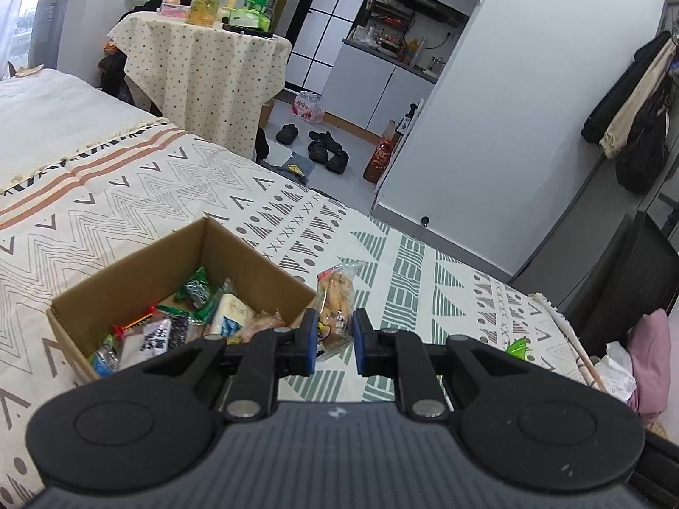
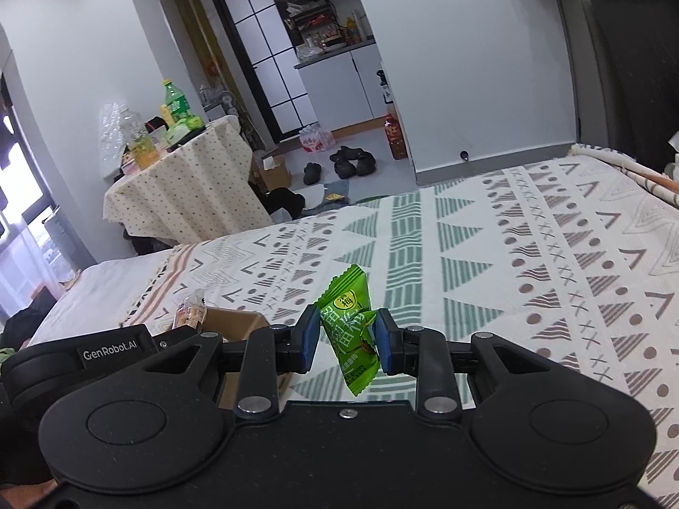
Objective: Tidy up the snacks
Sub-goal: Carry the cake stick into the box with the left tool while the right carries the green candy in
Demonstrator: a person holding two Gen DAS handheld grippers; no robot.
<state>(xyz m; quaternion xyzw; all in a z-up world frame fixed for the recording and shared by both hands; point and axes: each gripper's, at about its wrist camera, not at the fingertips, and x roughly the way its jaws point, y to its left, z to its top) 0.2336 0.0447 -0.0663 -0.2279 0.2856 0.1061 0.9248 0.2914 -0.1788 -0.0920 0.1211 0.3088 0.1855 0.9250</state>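
Note:
My left gripper (image 1: 335, 341) is shut on a clear packet of brown pastry (image 1: 335, 303), held upright above the patterned bedspread just right of an open cardboard box (image 1: 140, 261). Several snack packets (image 1: 191, 322) lie inside the box. My right gripper (image 2: 348, 339) is shut on a bright green candy wrapper (image 2: 350, 326), lifted over the bedspread. In the right wrist view the left gripper's body (image 2: 85, 356) shows at the lower left with its packet (image 2: 191, 311) sticking up, and the box's corner (image 2: 237, 322) lies behind it. The green wrapper's tip (image 1: 518, 345) peeks in at the right of the left wrist view.
The bedspread (image 2: 509, 254) covers a bed. Beyond its far edge stands a small table with a dotted cloth (image 1: 203, 63) carrying bottles. Shoes (image 1: 326, 148) and a pack of bottles lie on the floor. A black chair (image 1: 628, 280) and pink cloth sit at the bed's right end.

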